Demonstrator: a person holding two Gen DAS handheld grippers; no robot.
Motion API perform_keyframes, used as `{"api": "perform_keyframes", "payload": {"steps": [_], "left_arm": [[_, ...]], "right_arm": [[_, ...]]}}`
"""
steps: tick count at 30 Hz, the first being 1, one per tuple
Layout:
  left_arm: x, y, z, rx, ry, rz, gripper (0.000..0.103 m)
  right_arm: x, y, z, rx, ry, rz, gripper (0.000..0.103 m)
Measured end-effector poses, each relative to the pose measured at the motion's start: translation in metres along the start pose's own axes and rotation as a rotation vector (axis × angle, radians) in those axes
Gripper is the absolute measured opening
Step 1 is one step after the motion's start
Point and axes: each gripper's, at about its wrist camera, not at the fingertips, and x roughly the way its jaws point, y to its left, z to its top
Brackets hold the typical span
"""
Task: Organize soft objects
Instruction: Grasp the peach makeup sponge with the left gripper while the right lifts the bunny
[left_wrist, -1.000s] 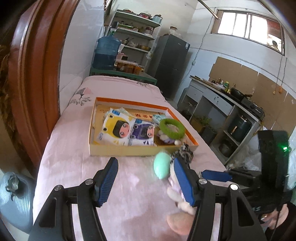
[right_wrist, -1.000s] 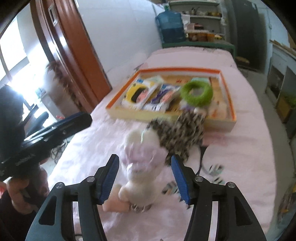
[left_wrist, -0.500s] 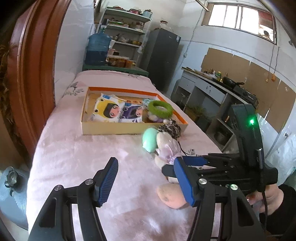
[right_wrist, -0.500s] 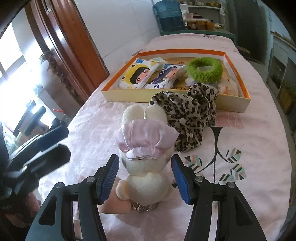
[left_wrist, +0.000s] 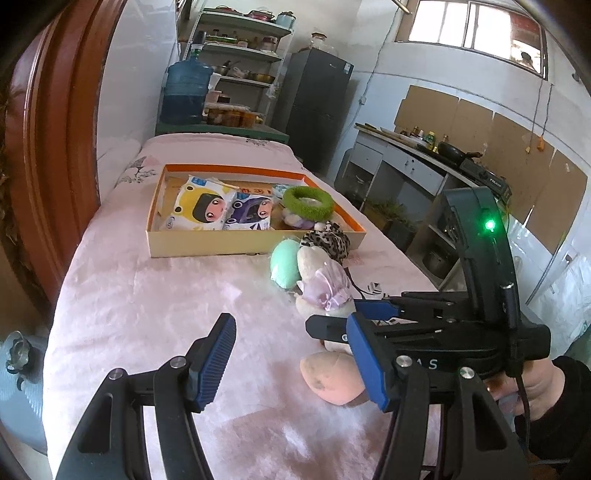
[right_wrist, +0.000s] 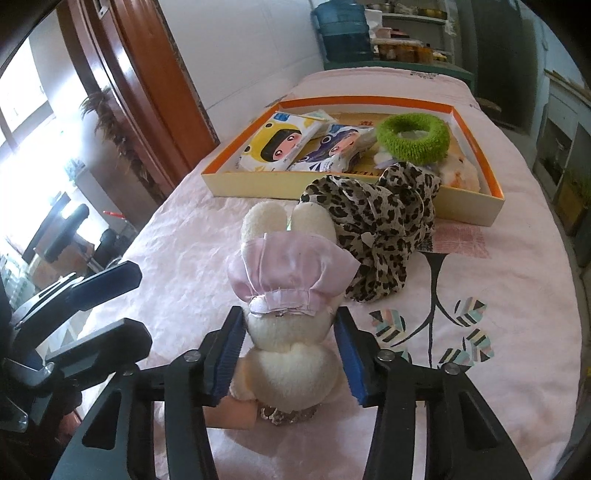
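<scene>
A cream plush bunny in a pink dress (right_wrist: 290, 288) lies on the pink bed cover. My right gripper (right_wrist: 290, 350) has closed around its body, both pads touching the plush. The bunny also shows in the left wrist view (left_wrist: 325, 288), with the right gripper (left_wrist: 364, 317) around it. A leopard-print scarf (right_wrist: 380, 225) lies behind the bunny. A mint green sponge (left_wrist: 285, 266) and a peach sponge (left_wrist: 332, 378) lie beside it. My left gripper (left_wrist: 291, 360) is open and empty above the cover, left of the bunny.
An orange-rimmed cardboard box (right_wrist: 476, 206) farther back holds two tissue packs (right_wrist: 280, 142), a green scrunchie (right_wrist: 413, 138) and other small soft items. A wooden headboard (left_wrist: 48, 155) runs along the left. The bed's right edge drops toward kitchen cabinets (left_wrist: 402, 177).
My right gripper has moved forward and narrowed around the bunny. The left gripper has drawn back and stayed open.
</scene>
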Motion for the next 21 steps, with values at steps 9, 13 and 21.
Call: {"api": "perform_keyframes", "payload": {"steps": [9, 13, 21], "left_arm": [[0.002, -0.002, -0.003, 0.014, 0.006, -0.027, 0.062], [0.002, -0.006, -0.006, 0.029, 0.018, -0.092, 0.062], [0.021, -0.026, -0.015, 0.079, 0.096, -0.118, 0.062]], "right_arm": [[-0.016, -0.003, 0.001, 0.006, -0.042, 0.011, 0.040], [-0.032, -0.008, 0.004, 0.024, -0.087, 0.019, 0.040], [-0.049, -0.021, 0.001, 0.062, -0.117, 0.002, 0.040]]}}
